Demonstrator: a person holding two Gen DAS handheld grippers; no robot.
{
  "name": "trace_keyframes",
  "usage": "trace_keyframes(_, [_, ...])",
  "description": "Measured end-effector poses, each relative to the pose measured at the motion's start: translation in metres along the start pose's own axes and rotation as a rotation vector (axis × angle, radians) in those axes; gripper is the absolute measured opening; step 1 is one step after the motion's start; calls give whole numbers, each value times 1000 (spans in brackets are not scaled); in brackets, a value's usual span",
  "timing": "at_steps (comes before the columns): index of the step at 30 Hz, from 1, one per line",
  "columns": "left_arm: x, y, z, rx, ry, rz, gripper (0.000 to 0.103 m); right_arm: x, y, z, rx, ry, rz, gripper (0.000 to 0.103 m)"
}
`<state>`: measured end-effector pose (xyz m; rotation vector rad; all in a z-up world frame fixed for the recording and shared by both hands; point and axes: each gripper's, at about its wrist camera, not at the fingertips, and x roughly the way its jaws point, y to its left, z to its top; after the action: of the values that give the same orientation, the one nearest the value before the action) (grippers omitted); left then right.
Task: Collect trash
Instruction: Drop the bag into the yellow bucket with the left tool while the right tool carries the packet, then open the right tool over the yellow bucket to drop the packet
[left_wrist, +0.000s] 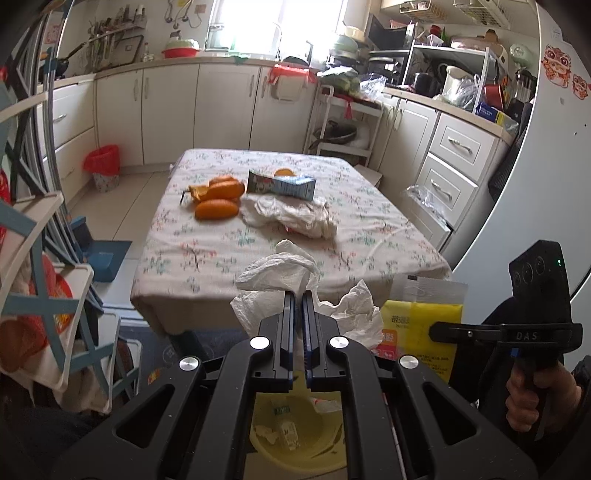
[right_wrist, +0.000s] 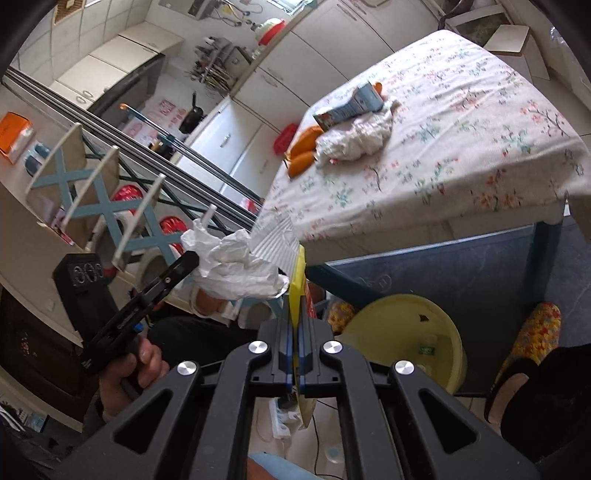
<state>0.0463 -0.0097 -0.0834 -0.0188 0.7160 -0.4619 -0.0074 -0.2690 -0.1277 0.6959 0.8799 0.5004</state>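
My left gripper is shut on a crumpled white paper towel, held in the air in front of the table's near edge. My right gripper is shut on a flat yellow packet with a clear ribbed top. Each gripper shows in the other's view: the right gripper with the packet, the left gripper with the towel. A yellow bin stands on the floor below both, with scraps inside. On the table lie orange peels, a squashed carton and a crumpled white wrapper.
A red-lined bin stands by the far cabinets and a blue dustpan lies left of the table. A blue-and-white rack is close on the left. A person's slippered foot and a power strip are beside the yellow bin.
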Motion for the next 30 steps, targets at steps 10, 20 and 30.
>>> trace_keyframes(10, [34,-17,-40,57,177,34,4,33,-4,-23,-22,135,-153,3])
trace_keyframes(20, [80,-36,-82,95,398,21,8,61,-18,-38,13,249,-250,6])
trace_keyframes(30, [90,-47,-92,136,435,67,78,53,-20,-35,34,210,-279,50])
